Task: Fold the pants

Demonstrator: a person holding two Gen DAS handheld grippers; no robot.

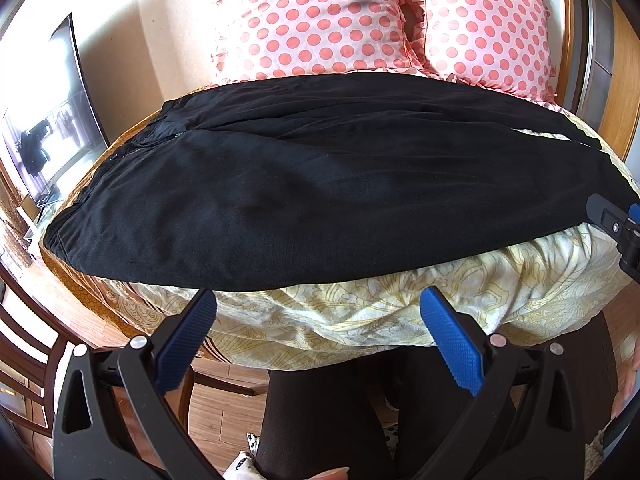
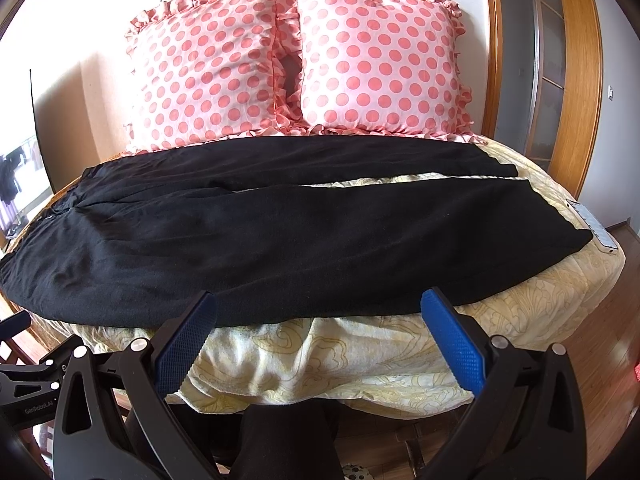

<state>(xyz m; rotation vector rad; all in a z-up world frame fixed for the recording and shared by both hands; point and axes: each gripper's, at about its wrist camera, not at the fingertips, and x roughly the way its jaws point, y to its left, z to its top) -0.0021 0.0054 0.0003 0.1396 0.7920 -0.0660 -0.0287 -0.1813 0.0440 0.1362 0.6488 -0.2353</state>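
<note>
Black pants (image 1: 320, 184) lie spread flat across the bed, waistband at the left, both legs running to the right; they also show in the right wrist view (image 2: 280, 232). A narrow strip of bedding shows between the legs at the right. My left gripper (image 1: 318, 308) is open and empty, hovering just off the pants' near edge. My right gripper (image 2: 318, 310) is open and empty, at the near edge further right. The right gripper also shows at the right edge of the left wrist view (image 1: 616, 228).
The bed has a pale yellow patterned quilt (image 2: 360, 352) hanging over its near edge. Two pink polka-dot pillows (image 2: 288, 68) stand at the headboard. A white remote (image 2: 592, 226) lies by the leg hems. A TV (image 1: 52, 128) is at the left. The person's dark-clad legs (image 1: 340, 420) stand below.
</note>
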